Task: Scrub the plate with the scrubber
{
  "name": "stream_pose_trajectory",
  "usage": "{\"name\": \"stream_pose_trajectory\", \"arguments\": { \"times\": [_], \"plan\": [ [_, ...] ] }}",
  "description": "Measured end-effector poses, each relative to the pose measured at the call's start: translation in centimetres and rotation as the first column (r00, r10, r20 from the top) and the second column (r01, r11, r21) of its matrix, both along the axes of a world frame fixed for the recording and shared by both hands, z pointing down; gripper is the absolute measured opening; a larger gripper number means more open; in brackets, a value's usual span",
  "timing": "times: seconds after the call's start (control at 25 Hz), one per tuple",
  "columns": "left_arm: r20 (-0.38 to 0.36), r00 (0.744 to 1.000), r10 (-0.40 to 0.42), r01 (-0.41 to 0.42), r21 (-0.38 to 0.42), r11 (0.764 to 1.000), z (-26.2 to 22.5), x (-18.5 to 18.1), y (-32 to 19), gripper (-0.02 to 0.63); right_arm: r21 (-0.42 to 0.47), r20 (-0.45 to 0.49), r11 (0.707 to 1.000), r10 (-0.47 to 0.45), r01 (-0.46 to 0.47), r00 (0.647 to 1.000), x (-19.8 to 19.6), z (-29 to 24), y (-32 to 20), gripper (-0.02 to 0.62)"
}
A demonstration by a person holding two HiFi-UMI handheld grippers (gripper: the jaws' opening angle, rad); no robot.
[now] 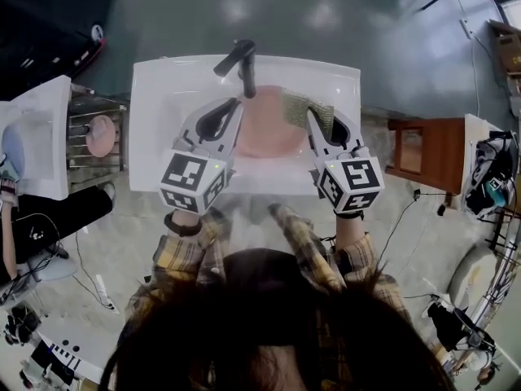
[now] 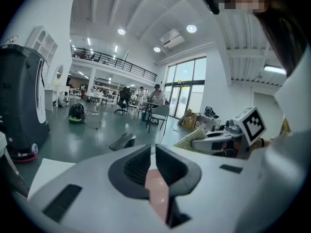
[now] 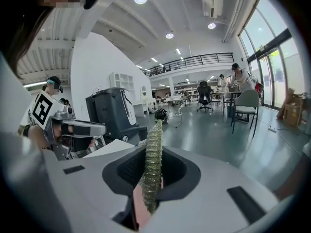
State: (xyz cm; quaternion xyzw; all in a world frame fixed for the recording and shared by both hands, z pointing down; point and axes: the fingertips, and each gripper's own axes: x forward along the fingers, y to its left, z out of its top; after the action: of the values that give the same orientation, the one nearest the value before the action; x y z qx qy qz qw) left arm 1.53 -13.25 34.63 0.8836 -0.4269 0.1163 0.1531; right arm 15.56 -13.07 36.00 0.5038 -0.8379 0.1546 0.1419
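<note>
The right gripper (image 3: 151,166) clamps its grey jaws on a thin olive-gold mesh scrubber (image 3: 155,139), seen edge-on. A pale pink plate (image 3: 140,207) shows just below.

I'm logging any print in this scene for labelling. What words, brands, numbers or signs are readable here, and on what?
No readable text in any view.
The left gripper and right gripper each carry a marker cube with black-and-white square patterns only, no letters.
The pink plate, scrubber and sink show no print.
</note>
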Motion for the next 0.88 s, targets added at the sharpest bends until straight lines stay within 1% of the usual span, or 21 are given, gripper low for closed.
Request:
{"name": "stream_pose_trajectory", "arguments": {
  "times": [0.12, 0.24, 0.36, 0.4, 0.44, 0.48, 0.6, 0.72, 0.88],
  "plan": [
    [0.023, 1.000, 0.017, -0.016, -0.042, 0.999, 2.1, -0.1, -0.3, 0.015, -0.028, -0.008, 1.000, -0.007, 0.006, 1.000, -0.2, 1.5, -0.2, 0.077],
    [0.039, 0.999, 0.016, -0.013, -0.083, 0.996, 4.4, -0.5, -0.8, 0.017, -0.067, -0.011, 0.998, -0.010, 0.009, 1.000, -0.6, 3.3, -0.3, 0.077],
    [0.054, 0.998, 0.027, -0.019, -0.132, 0.991, 7.4, -0.9, -1.4, 0.018, -0.093, -0.033, 0.996, -0.010, 0.007, 0.999, -1.0, 4.8, -0.6, 0.077],
    [0.060, 0.998, 0.035, -0.026, -0.154, 0.988, 8.5, -1.0, -1.6, 0.033, -0.102, -0.038, 0.995, -0.009, 0.005, 0.999, -1.1, 5.3, -0.7, 0.077],
    [0.066, 0.997, 0.045, -0.033, -0.176, 0.984, 9.7, -1.0, -1.8, 0.087, -0.111, -0.039, 0.994, -0.006, 0.002, 0.999, -1.2, 5.9, -0.8, 0.077],
    [0.072, 0.996, 0.054, -0.039, -0.195, 0.980, 10.7, -1.1, -2.0, 0.118, -0.121, -0.039, 0.993, -0.002, -0.003, 0.999, -1.2, 6.4, -0.9, 0.077],
    [0.093, 0.993, 0.069, -0.048, -0.210, 0.976, 13.0, -1.1, -2.5, 0.120, -0.149, -0.041, 0.989, 0.014, -0.020, 0.999, -1.0, 8.0, -1.1, 0.077],
    [0.102, 0.991, 0.092, -0.069, -0.216, 0.974, 14.9, -0.8, -3.1, 0.142, -0.171, -0.044, 0.984, 0.033, -0.040, 0.998, -0.8, 9.6, -1.6, 0.077],
    [0.125, 0.984, 0.128, -0.094, -0.254, 0.963, 17.6, -0.6, -3.3, 0.146, -0.196, -0.052, 0.979, 0.052, -0.061, 0.997, -0.7, 11.6, -2.0, 0.077]
  ]
}}
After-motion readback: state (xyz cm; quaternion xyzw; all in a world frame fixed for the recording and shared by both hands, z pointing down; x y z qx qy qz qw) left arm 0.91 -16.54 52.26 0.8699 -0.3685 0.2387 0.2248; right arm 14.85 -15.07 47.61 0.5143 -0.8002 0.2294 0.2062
